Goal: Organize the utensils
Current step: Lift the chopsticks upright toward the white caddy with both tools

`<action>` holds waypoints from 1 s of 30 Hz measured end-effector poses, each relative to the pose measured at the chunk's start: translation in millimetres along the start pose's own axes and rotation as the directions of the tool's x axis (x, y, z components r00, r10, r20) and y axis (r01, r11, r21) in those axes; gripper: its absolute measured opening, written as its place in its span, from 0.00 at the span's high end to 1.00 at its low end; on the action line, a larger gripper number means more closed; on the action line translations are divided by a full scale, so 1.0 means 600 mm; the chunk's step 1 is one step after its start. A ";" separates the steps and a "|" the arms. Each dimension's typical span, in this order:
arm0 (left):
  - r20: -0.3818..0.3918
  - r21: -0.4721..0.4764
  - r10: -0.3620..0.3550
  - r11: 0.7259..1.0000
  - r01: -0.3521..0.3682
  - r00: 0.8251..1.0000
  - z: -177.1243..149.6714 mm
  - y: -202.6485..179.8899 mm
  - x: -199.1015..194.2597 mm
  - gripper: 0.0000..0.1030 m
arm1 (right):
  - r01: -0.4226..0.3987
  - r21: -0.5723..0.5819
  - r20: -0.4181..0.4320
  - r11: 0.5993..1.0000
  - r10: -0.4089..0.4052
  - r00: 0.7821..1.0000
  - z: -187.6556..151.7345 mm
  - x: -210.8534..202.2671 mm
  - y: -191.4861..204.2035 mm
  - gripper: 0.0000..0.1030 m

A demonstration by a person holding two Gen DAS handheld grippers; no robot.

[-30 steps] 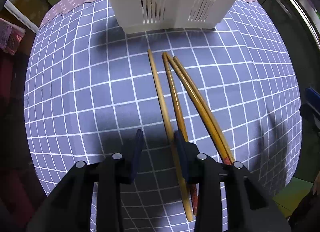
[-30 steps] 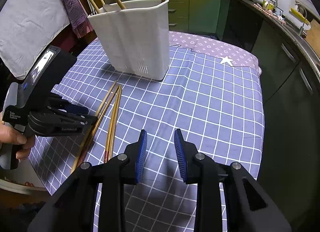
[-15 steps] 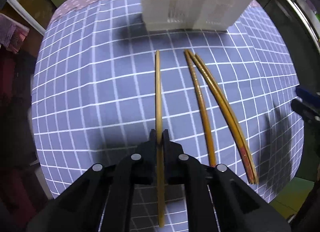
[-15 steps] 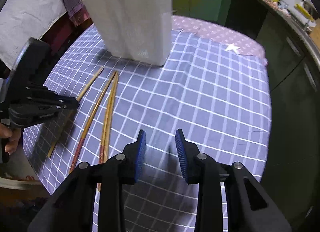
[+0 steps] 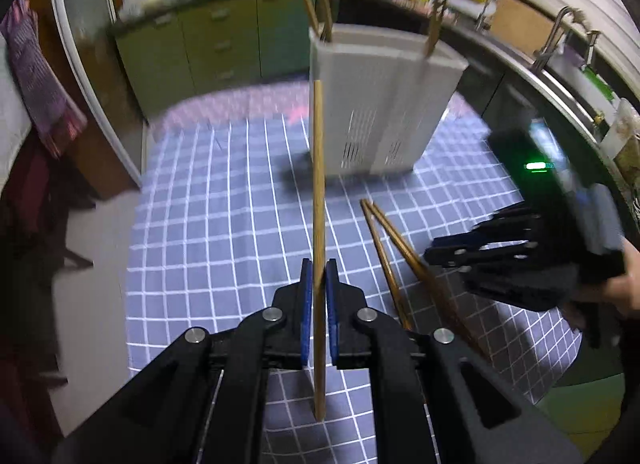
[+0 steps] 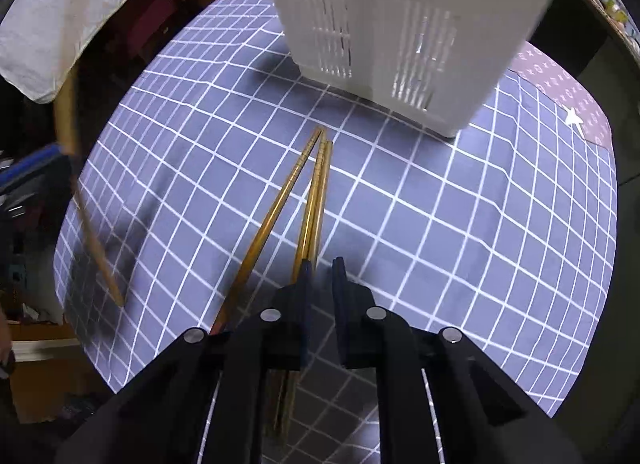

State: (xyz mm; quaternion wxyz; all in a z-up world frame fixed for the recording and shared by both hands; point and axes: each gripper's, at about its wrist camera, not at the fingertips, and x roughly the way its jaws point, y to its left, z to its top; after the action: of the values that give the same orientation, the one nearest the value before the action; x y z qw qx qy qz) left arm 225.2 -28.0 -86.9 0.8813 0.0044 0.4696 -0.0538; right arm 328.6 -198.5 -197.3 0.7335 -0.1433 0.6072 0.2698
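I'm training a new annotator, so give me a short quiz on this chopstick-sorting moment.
1. True or false: the left gripper is clamped on a single chopstick.
2. How many loose chopsticks lie on the checked tablecloth? A one, B three, C five.
3. Fill in: the sorted chopsticks stand in the white ____.
Key: 1 true; 2 B; 3 holder.
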 end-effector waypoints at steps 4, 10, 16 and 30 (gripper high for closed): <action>0.059 0.027 0.005 1.000 -0.006 0.998 -0.012 0.004 -0.030 0.94 | 0.018 -0.004 -0.024 1.000 -0.018 1.000 0.008 0.011 0.007 0.89; 0.093 0.049 0.005 0.999 -0.009 0.996 -0.024 -0.002 -0.052 0.94 | 0.033 -0.017 -0.045 0.999 -0.034 0.998 0.013 0.026 0.014 0.89; 0.096 0.057 0.000 0.998 -0.005 0.995 -0.031 0.001 -0.059 0.94 | 0.081 -0.056 -0.086 0.995 -0.085 0.993 0.021 0.041 0.040 0.89; 0.103 0.073 -0.012 0.997 0.004 0.995 -0.036 0.001 -0.064 0.94 | 0.064 -0.040 0.039 0.997 -0.063 0.997 0.017 -0.021 0.067 0.93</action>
State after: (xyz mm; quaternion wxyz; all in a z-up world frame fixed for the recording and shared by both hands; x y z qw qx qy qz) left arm 186.1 -22.5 -67.1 0.9035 0.0317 0.4209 -0.0746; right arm 312.3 -162.9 -178.2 0.7499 -0.1724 0.5827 0.2615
